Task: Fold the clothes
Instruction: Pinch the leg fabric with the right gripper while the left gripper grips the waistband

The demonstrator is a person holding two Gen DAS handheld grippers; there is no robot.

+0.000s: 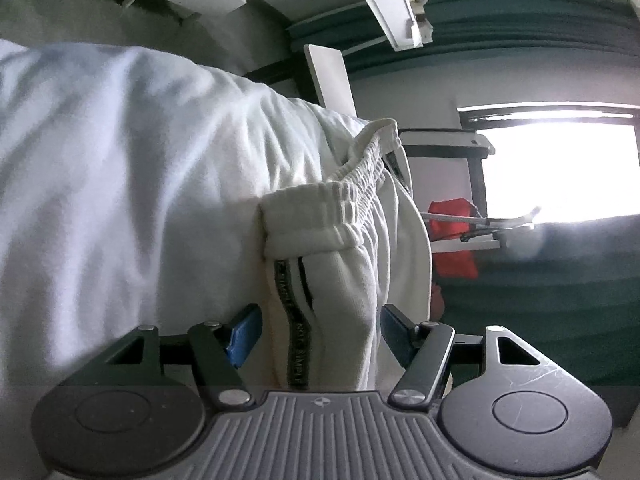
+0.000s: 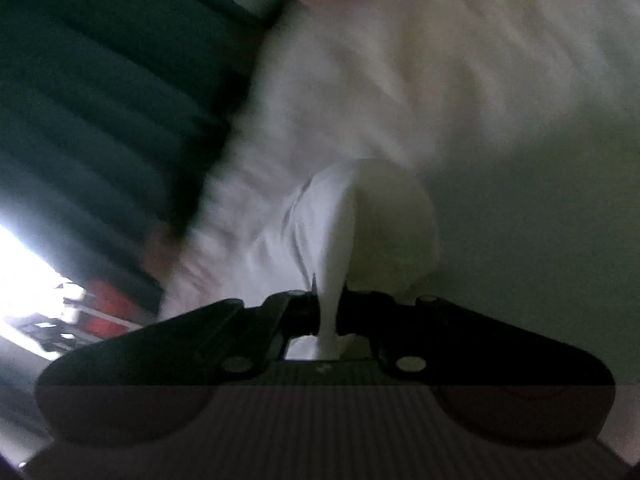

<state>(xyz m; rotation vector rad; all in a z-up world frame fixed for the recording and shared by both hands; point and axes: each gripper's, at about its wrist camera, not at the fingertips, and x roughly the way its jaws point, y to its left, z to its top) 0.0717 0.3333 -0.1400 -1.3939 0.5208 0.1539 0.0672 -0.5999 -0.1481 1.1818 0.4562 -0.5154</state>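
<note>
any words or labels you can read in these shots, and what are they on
"NOT SIMPLE" – repeated in pale letters along the dark tape stripe running down the side of the white pants, between the left tongs; the upper repeat is only partly legible.
Small round emblem on the gripper body – a symbol, no letters.
Right wrist view – blurred and dim; nothing readable on the white cloth in the right tongs.

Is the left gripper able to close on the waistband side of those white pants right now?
Probably yes. The white pants already hang between the left tongs, whose jaws stand open with nothing blocking either side. The elastic waistband itself lies slightly beyond the tips.
</note>
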